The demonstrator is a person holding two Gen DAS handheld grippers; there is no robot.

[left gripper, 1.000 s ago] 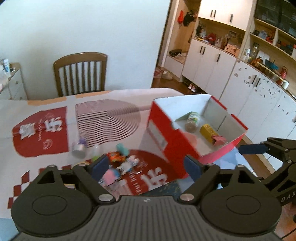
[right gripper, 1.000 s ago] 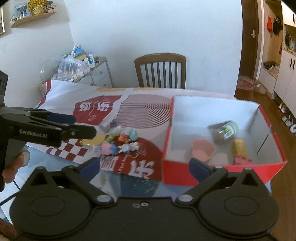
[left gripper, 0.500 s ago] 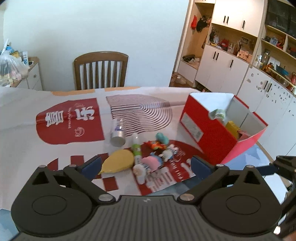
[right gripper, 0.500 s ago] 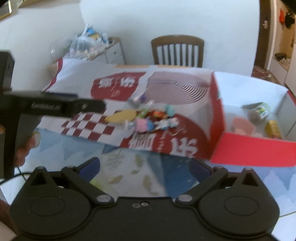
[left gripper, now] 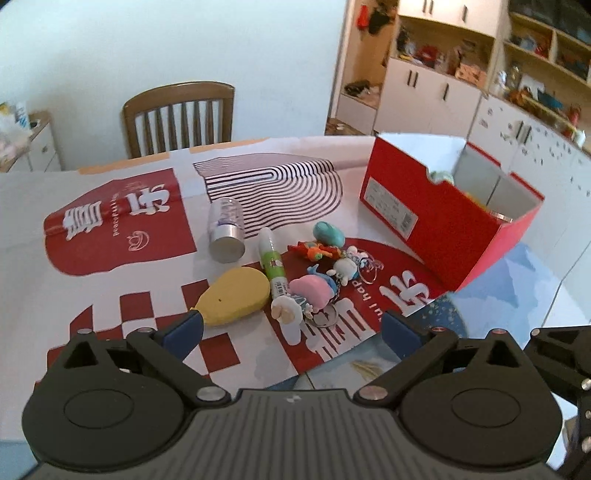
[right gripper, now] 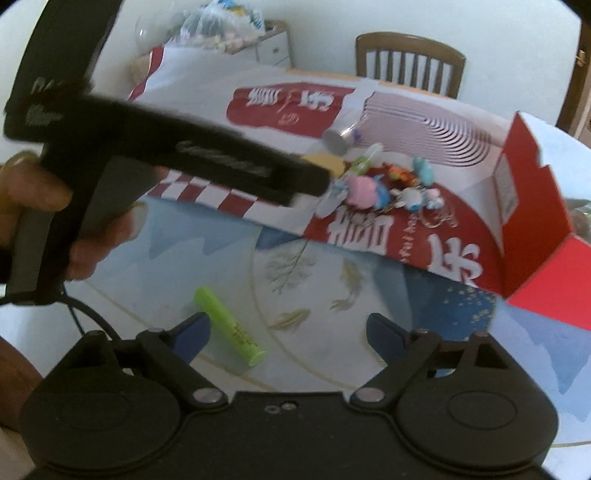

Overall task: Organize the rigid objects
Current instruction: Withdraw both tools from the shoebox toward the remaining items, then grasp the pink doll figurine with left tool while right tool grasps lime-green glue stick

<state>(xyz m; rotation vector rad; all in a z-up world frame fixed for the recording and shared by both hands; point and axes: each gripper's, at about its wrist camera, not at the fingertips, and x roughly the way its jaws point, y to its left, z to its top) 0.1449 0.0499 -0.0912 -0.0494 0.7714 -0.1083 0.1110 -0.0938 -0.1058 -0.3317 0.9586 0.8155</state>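
Observation:
A heap of small objects lies on the red-and-white sheet: a yellow drumstick-shaped toy [left gripper: 234, 295], a green-and-white tube [left gripper: 272, 264], a silver can [left gripper: 225, 230], a pink figure [left gripper: 310, 291] and keychain toys [left gripper: 345, 267]. My left gripper [left gripper: 291, 328] is open and empty, just short of the heap. The red shoebox [left gripper: 436, 218] stands to the right with a few items inside. My right gripper [right gripper: 288, 332] is open and empty, low over the table beside a lime-green marker [right gripper: 231, 326]. The left gripper's body [right gripper: 177, 155] crosses the right wrist view.
A wooden chair [left gripper: 181, 118] stands behind the table. White cabinets and shelves [left gripper: 461, 92] fill the right wall. The blue patterned tabletop [right gripper: 332, 295] shows in front of the sheet. A bag of clutter [right gripper: 221, 26] sits on a side cabinet at the back left.
My left gripper has swung left from the box and closed in on the heap. My right gripper has pulled back and dipped down toward the table, bringing the green marker into view.

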